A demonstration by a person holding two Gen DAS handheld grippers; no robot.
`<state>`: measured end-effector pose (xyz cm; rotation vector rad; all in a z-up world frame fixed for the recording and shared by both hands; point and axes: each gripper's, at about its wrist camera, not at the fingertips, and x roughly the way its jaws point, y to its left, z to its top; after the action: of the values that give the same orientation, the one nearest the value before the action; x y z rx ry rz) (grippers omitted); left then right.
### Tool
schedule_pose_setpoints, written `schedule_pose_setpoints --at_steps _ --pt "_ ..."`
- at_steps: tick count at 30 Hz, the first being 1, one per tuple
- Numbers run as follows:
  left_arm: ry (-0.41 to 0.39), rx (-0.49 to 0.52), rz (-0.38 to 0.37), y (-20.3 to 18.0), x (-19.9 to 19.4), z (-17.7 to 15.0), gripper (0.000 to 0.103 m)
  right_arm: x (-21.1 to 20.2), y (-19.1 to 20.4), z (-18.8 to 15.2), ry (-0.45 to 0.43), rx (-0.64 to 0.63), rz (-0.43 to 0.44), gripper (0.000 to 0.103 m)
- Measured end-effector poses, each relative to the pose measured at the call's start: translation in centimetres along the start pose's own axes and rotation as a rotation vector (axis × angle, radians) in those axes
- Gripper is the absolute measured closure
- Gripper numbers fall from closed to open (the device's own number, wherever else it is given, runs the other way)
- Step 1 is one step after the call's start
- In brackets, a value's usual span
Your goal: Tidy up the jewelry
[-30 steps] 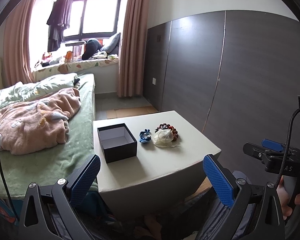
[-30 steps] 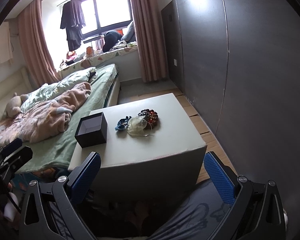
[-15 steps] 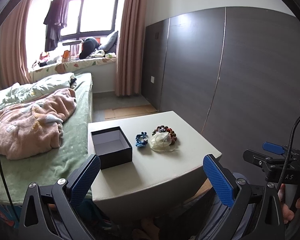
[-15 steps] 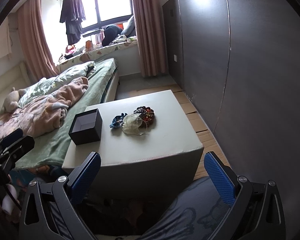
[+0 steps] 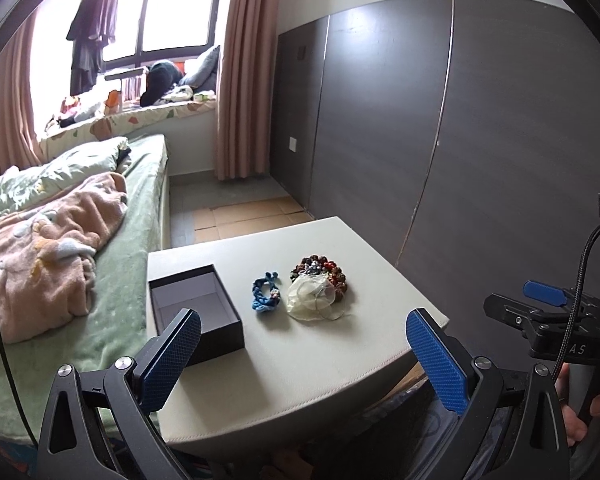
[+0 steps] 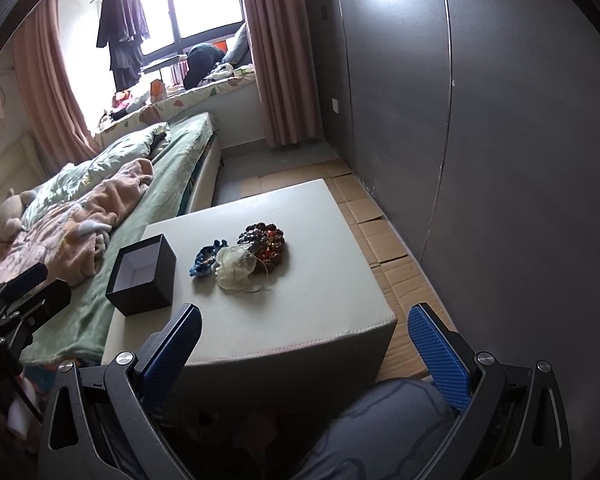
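Observation:
A cream padded stool [image 5: 300,360] [image 6: 300,320] carries an open black box [image 5: 196,308] [image 6: 142,276] with a pale lining at its left. Beside the box lies a blue braided bracelet [image 5: 265,298] [image 6: 204,261], then a sheer white pouch [image 5: 312,300] [image 6: 236,268] that overlaps a dark red beaded bracelet [image 5: 320,270] [image 6: 266,240]. My left gripper [image 5: 304,356] hangs open over the stool's near edge, short of the items. My right gripper [image 6: 304,354] is open too, nothing between its blue pads, near the front corner of the stool.
A bed [image 5: 112,272] with a pink blanket [image 5: 48,248] runs along the stool's left side. A dark grey panelled wall [image 5: 460,140] stands close on the right. The right gripper's body [image 5: 560,328] and a hand [image 5: 592,412] show at the left wrist view's right edge.
Both grippers have drawn nearer to the stool, so the box and the jewelry look larger. Nothing on the stool has moved, and both grippers stay open.

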<state>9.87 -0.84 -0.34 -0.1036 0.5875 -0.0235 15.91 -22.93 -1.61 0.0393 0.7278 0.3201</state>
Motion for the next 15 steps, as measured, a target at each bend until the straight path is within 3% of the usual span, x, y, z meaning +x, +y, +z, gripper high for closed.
schedule_pose_setpoints --at_steps 3,15 --pt "0.021 -0.005 -0.010 0.1 1.6 0.6 0.002 1.5 -0.6 0.6 0.023 0.015 0.010 0.000" --pt "0.174 -0.047 -0.081 0.4 9.6 1.7 0.022 7.7 -2.8 1.7 0.115 0.070 0.088 0.000"
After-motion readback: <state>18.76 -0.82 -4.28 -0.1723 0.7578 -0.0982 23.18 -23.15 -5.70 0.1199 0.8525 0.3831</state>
